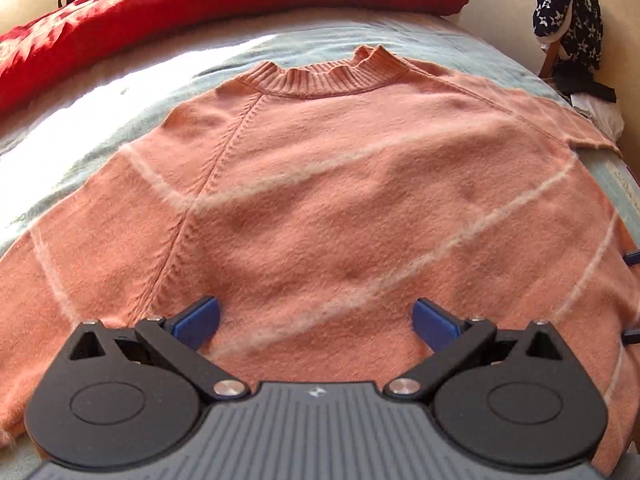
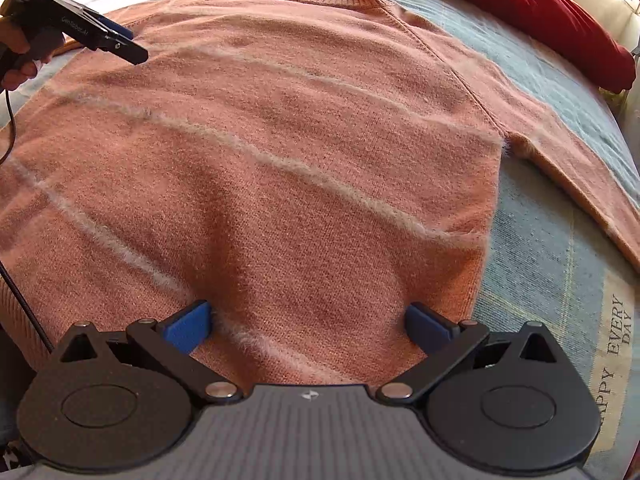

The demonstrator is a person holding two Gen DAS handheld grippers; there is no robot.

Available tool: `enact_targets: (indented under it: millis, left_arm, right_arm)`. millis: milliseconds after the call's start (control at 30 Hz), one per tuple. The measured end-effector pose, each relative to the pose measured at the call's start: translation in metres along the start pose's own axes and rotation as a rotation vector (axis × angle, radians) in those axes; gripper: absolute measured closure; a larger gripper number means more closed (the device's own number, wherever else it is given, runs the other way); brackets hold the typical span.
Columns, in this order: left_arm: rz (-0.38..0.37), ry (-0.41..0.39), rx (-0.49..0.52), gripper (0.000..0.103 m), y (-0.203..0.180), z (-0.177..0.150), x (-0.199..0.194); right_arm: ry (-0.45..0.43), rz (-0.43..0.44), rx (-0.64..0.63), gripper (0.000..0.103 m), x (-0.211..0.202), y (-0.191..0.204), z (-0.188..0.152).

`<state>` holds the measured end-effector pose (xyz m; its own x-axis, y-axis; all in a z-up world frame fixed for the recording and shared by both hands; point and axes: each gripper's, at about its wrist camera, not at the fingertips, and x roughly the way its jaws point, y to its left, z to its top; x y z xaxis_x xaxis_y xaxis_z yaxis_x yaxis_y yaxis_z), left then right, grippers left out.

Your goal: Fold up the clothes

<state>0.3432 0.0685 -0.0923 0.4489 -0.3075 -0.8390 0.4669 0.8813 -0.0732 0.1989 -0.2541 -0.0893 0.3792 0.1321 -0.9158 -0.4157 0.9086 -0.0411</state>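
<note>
Sweater (image 1: 320,200) lies flat lengthwise, collar (image 1: 320,74) pointing away from claws.

Your right gripper (image 2: 308,324): black linkage arms, silver pivot screws, blue fingertips (image 2: 188,326), ribbed grey body. Your left gripper (image 1: 316,322) matches, trailing a black cable (image 2: 8,128).

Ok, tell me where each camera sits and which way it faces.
Left wrist: on the left gripper, low over the sweater's hem, facing its collar and the red blanket; open blue fingers show.
Right wrist: on the right gripper, over the sweater's right side, facing the collar; its open fingers, the left gripper and a hand show.
Shared: sweater, red blanket, light blue bedcover.
</note>
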Motion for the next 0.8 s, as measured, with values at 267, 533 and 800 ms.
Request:
enact_targets:
  millis: [267, 533, 800]
  left_arm:
    - [0.048, -0.060, -0.074, 0.001, 0.003, -0.009, -0.054]
    - [0.199, -0.101, -0.177, 0.001, 0.030, -0.001, -0.054]
    - [0.210, -0.129, -0.208, 0.001, 0.046, -0.006, -0.066]
  right_arm:
    - [-0.218, 0.061, 0.073, 0.000, -0.010, 0.001, 0.083]
    - [-0.285, 0.213, 0.130, 0.000, 0.062, 0.006, 0.202]
    - [-0.272, 0.169, 0.104, 0.000, 0.072, 0.022, 0.209]
